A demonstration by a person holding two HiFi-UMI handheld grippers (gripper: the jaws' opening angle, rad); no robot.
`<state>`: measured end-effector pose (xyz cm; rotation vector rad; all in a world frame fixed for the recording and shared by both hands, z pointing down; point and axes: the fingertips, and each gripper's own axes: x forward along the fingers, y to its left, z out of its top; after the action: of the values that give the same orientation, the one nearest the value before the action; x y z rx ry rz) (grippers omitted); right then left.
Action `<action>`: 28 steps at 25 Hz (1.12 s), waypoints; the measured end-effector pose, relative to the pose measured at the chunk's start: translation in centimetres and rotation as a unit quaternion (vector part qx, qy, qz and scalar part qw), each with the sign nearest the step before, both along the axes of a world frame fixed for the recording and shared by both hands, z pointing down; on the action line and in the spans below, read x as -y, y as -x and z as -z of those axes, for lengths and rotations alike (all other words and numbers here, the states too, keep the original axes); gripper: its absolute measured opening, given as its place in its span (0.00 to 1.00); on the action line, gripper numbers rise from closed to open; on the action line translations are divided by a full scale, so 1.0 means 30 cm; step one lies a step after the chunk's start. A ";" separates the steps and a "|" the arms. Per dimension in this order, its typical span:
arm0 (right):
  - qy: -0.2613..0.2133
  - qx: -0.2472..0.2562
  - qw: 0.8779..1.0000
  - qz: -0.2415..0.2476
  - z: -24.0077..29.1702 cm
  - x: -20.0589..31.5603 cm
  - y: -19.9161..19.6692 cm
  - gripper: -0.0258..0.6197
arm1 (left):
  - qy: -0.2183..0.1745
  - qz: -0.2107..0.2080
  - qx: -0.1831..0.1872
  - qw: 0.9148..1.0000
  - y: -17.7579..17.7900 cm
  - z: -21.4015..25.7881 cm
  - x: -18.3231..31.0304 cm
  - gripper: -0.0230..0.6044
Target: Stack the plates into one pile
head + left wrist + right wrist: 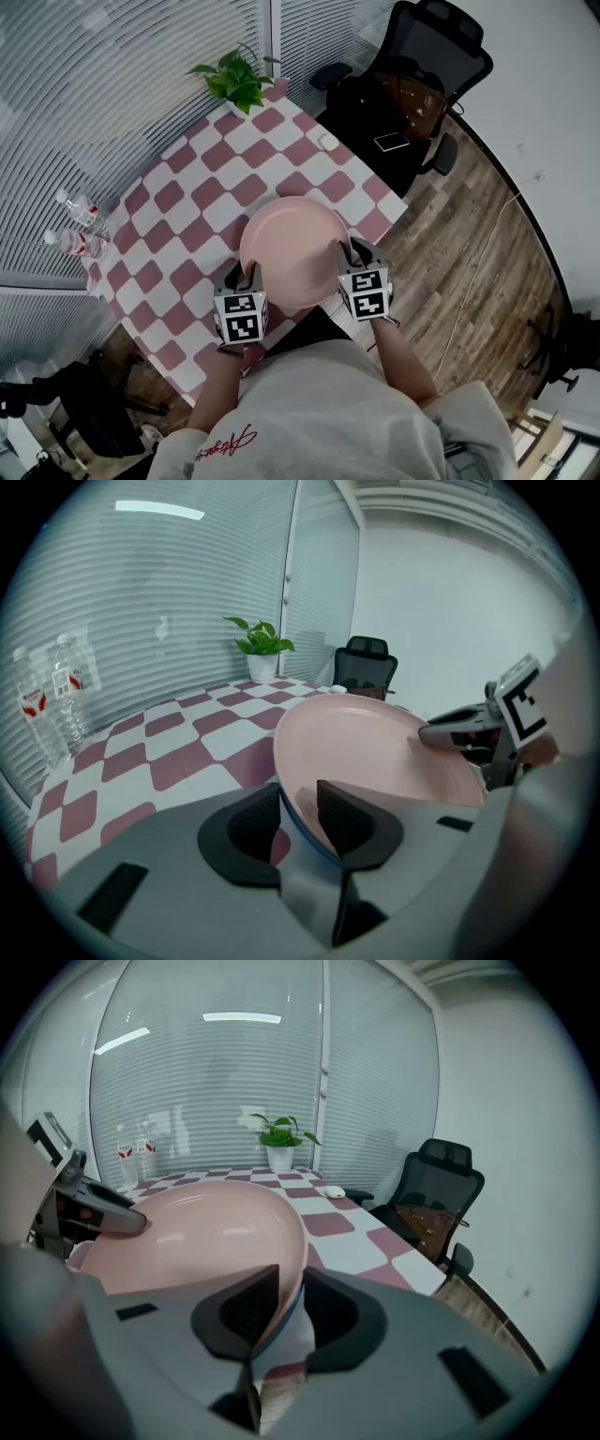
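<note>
**A:** How is the plate looking?
**B:** I'm seeing a round, pale pink plate (286,248) with a blue edge under its rim. It's showing at the near edge of the checked table (178,202).
**A:** Counts?
**B:** I'm counting one plate for certain, two water bottles (82,214) far left and one potted plant (234,82) at the far end.
**A:** Jaws?
**B:** The left gripper (300,794) is straddling the near-left rim, jaws narrowly apart with slack showing. The right gripper (291,1277) is straddling the near-right rim likewise, not clamping.
</note>
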<state>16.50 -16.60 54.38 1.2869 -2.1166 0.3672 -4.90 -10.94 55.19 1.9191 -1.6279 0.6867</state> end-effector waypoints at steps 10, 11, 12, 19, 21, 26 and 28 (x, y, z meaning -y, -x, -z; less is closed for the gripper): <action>-0.004 0.005 1.000 0.002 -0.003 0.007 0.004 0.17 | -0.011 -0.019 0.026 0.999 -0.004 -0.016 0.011 0.27; -0.003 0.007 1.000 0.003 -0.006 0.008 0.004 0.17 | -0.013 -0.022 0.031 0.999 -0.004 -0.015 0.013 0.28; -0.002 0.009 1.000 0.003 -0.009 0.008 0.004 0.17 | -0.014 -0.023 0.034 0.999 -0.005 -0.014 0.014 0.28; 0.002 0.021 1.000 -0.002 -0.014 0.008 -0.002 0.22 | -0.021 -0.029 0.037 0.999 0.002 -0.008 0.015 0.33; 0.003 0.023 1.000 -0.004 -0.015 0.010 -0.003 0.23 | -0.020 -0.027 0.033 0.999 0.006 -0.008 0.016 0.35; -0.004 0.026 1.000 0.002 -0.005 0.000 0.008 0.31 | -0.025 -0.020 0.030 0.999 0.015 -0.003 0.017 0.38; -0.019 0.034 0.999 -0.002 0.014 -0.003 0.012 0.31 | -0.030 -0.015 0.023 0.999 0.019 0.011 0.017 0.39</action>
<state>16.14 -16.50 53.97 1.3171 -2.1883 0.3779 -5.46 -11.44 54.87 1.9875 -1.6673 0.7074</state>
